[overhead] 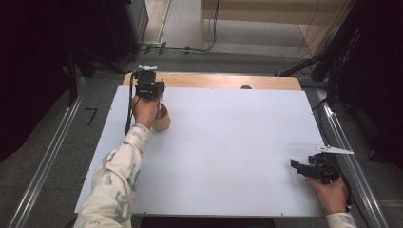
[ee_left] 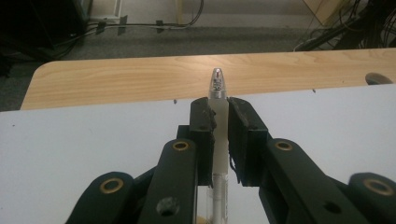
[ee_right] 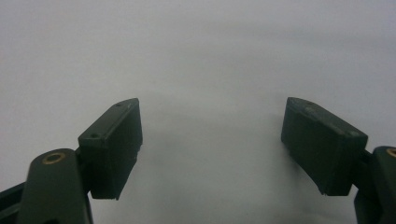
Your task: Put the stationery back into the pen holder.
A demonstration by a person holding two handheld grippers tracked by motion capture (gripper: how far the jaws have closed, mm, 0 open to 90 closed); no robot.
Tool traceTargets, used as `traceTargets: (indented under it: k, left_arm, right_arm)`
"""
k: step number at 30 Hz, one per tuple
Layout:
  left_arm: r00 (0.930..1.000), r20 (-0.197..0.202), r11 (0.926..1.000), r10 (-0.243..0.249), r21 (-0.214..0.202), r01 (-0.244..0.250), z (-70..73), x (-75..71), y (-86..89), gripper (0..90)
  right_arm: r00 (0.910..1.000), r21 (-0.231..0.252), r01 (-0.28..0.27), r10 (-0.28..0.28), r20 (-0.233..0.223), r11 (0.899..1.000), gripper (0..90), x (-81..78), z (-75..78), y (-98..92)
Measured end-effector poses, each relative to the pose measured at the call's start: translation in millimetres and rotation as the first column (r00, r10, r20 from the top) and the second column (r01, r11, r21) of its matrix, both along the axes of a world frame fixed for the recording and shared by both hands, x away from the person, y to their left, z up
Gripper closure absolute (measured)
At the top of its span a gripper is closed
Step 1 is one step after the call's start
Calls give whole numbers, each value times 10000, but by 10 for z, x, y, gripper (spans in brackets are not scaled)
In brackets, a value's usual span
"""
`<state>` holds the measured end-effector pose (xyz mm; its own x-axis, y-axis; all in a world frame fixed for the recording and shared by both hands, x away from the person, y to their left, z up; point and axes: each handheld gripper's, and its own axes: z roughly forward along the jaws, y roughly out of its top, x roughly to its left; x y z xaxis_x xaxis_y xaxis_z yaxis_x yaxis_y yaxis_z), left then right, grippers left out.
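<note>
At about ten o'clock on the white counter point(overhead: 228, 142), the left gripper point(overhead: 151, 90) held a clear plastic pen point(ee_left: 218, 86) clamped between its pads, tip pointing away toward the wooden edge, just above a round brown holder point(overhead: 162, 119). The pen looked light, rigid and smooth enough to slip or swivel if pinched near either end; the mid-barrel hold seemed the sound one. What the holder contained could not be made out, the hand covering most of it. At four o'clock, the right gripper point(overhead: 304, 167) rested near the counter's edge, jaws spread wide with nothing between them.
</note>
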<state>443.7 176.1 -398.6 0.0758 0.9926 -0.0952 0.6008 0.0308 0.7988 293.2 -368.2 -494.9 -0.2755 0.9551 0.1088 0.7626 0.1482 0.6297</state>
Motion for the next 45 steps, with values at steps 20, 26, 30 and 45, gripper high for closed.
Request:
traceTargets:
  k: [20, 26, 30, 45]
  left_arm:
    - [9998, 180, 9999, -51, -90, 52, -167, -262, 85, 681]
    - [9980, 598, 9995, -193, -243, 208, -137, -361, 74, 469]
    - [9976, 687, 9998, -94, -172, 106, -91, -459, 51, 351]
    - [9949, 966, 9972, -277, -664, 342, -126, -758, 87, 187]
  right_arm:
    - [10000, -71, -31, 31, -8, 10000, 193, 1, 5, 18]
    - [10000, -67, -34, 34, 11, 10000, 193, -1, 5, 15]
    - [10000, -82, -30, 30, -13, 10000, 193, 0, 3, 16]
    - [10000, -57, -5, 5, 30, 10000, 193, -9, 10, 25]
